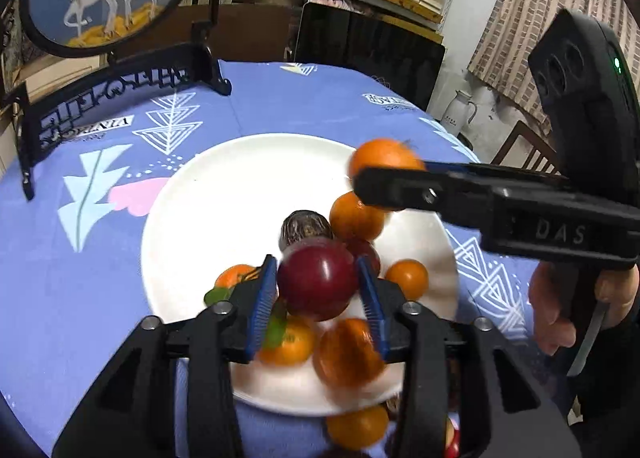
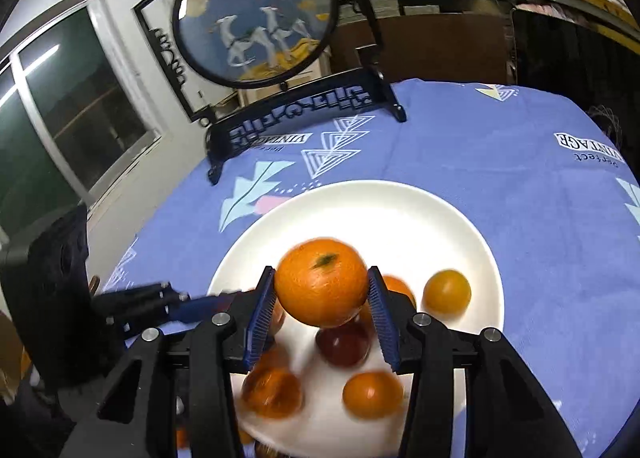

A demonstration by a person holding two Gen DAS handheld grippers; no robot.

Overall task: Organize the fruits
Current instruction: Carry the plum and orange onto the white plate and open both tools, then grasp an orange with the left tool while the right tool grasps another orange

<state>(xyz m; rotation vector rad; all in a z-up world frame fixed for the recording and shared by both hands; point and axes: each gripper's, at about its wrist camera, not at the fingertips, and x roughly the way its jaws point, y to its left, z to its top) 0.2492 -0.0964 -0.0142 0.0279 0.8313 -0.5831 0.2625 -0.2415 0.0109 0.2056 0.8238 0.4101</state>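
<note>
Your left gripper grasps a round dark-red plum over the white round plate; its lower pad contact is blurred. Your right gripper clamps a glossy orange tangerine above it. Fruits beneath are smeared, and the plate's near rim is hidden.

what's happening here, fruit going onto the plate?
A person holds a gripper in each hand over a white plate on a blue tablecloth. The left gripper has a dark red plum between its jaws; the right gripper has an orange. Both fruits are above the plate, which already holds several oranges and another dark fruit. One orange lies off the plate.
</note>
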